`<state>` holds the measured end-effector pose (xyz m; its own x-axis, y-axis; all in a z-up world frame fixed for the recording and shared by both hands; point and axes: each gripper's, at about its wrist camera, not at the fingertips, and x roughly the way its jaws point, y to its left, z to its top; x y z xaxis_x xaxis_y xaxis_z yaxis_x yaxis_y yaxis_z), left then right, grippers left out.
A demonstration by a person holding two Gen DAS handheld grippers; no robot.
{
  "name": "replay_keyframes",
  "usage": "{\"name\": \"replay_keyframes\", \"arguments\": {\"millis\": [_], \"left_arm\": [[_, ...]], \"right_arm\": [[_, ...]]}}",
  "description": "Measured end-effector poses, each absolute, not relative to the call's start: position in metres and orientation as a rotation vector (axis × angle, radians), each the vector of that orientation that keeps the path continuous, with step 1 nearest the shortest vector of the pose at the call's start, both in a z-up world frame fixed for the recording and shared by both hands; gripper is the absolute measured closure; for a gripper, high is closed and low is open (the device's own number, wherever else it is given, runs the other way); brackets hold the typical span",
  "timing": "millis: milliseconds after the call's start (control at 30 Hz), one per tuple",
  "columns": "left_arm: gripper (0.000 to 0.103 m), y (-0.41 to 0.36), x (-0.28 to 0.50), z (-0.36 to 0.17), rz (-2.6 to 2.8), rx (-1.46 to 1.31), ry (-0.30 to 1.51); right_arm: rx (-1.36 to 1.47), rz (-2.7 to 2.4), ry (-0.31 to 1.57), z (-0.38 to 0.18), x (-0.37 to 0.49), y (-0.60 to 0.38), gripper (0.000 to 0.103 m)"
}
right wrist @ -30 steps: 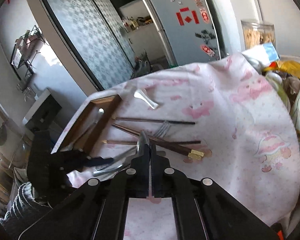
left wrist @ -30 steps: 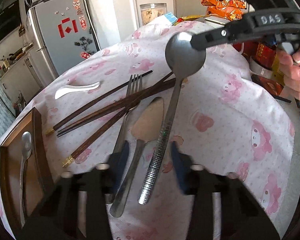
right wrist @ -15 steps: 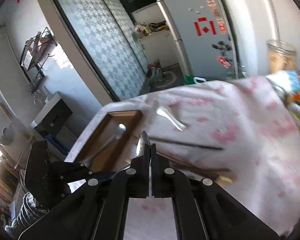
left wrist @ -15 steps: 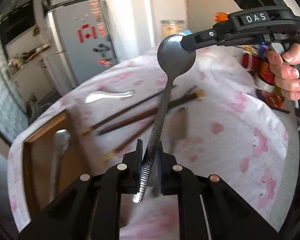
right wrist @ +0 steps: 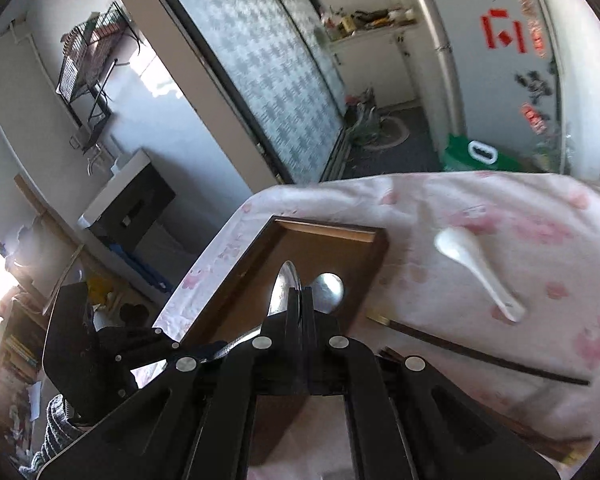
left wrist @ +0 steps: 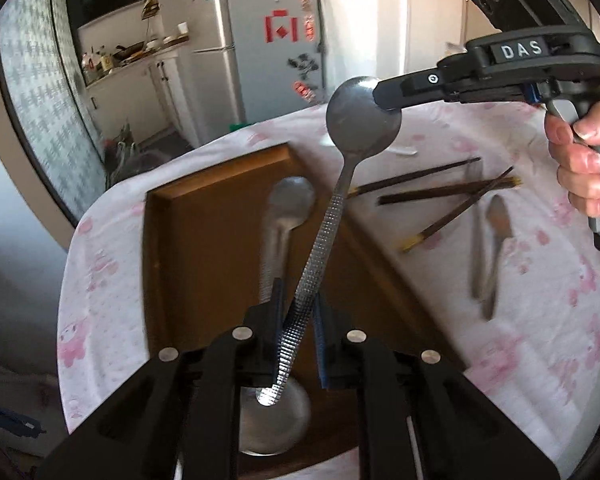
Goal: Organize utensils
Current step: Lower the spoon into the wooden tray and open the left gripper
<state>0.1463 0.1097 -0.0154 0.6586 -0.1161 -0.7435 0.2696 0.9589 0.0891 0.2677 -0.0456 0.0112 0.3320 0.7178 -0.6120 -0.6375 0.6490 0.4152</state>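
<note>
A metal spoon with a textured handle hangs in the air above the brown wooden tray. My left gripper is shut on its handle. My right gripper is shut on the rim of its bowl. In the right wrist view the bowl's edge sticks up between the shut fingers of the right gripper. Another metal spoon lies inside the tray. A round metal bowl shape shows in the tray under my left fingers.
Dark chopsticks lie scattered on the pink patterned cloth right of the tray, with a fork and a spoon beside them. A white ceramic spoon rests farther back. A hand holds the right gripper's handle.
My left gripper shut on the spoon's handle. Both grippers then carried the spoon to the left, from over the chopsticks to over the tray.
</note>
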Motion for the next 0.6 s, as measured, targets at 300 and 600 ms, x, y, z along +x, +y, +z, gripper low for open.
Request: {"name": "replay_keyframes", "arguments": {"millis": [300, 600], "left_arm": [[0.087, 0.148, 0.152, -0.032, -0.169, 0.163, 0.878], [0.051, 0.158, 0.144, -0.024, -0.176, 0.137, 0.844]], "right_arm": [[0.089, 0.905, 0.923, -0.02, 0.288, 0.002, 0.101], [0.076, 0.89, 0.988, -0.051, 0.292, 0.024, 0.099]]}}
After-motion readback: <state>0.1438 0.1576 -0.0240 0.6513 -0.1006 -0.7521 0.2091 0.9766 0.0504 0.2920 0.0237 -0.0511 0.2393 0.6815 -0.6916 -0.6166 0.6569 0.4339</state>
